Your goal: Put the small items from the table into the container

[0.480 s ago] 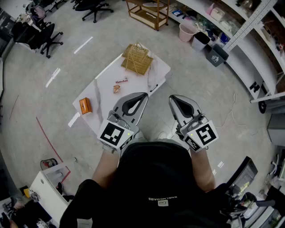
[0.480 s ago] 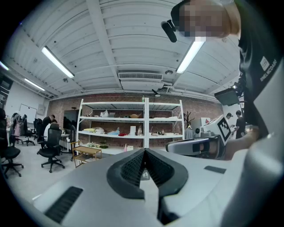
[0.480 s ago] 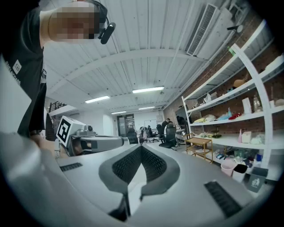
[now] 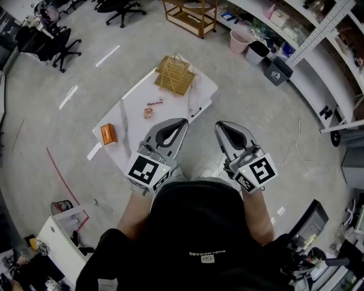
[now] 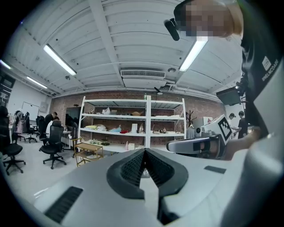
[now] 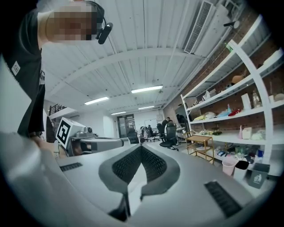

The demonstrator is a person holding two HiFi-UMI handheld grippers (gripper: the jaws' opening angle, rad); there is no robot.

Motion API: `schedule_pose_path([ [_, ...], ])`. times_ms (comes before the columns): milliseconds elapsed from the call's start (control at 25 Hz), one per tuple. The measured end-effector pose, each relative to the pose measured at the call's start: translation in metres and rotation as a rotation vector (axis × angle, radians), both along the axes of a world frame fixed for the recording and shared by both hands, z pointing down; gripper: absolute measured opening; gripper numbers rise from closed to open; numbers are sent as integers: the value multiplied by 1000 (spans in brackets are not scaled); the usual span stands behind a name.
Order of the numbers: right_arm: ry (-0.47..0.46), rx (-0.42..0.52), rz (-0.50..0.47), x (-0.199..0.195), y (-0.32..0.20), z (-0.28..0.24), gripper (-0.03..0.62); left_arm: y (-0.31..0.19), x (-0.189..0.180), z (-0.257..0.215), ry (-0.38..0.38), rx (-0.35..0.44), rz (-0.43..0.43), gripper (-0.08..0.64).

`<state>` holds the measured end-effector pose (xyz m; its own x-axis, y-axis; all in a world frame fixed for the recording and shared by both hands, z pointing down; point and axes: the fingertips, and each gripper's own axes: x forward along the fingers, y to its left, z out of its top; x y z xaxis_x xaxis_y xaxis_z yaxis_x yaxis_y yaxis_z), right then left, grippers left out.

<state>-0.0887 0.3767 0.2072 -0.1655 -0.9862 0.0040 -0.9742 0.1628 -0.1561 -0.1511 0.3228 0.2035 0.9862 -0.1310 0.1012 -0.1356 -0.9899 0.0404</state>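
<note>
A white marble-look table [image 4: 128, 133] stands on the floor ahead of me. At its far end sits a wicker basket [image 4: 174, 75]. Near the middle lie a small pink item [image 4: 154, 103] and a peach-coloured item [image 4: 149, 113]; an orange box [image 4: 108, 134] rests at the left end. My left gripper [image 4: 183, 121] hangs level over the table's near edge, jaws shut and empty. My right gripper [image 4: 219, 124] is beside it over the floor, also shut with nothing in it. In the left gripper view the jaws [image 5: 144, 150] meet; the right gripper view shows the same [image 6: 141, 146].
White shelving [image 4: 318, 34] runs along the right wall, with a pink bucket [image 4: 239, 41] and grey bins [image 4: 277, 71] beneath. A wooden cart [image 4: 190, 14] and black office chairs [image 4: 57, 42] stand beyond the table. A white box [image 4: 60, 238] sits at the lower left.
</note>
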Motion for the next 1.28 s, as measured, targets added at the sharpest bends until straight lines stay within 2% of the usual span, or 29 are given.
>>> schedule_pose_path([
  [360,-20,-4,-3,26,11,8,9,8,25,7,-27,-1,-27,5],
  [840,-58,-8,-35,64,44,25,11,47,64,24,-66,-11,-56,5],
  [1280,-41,-34,-48,72,28,34,11,29,77,37,-56,-44,-62,5],
])
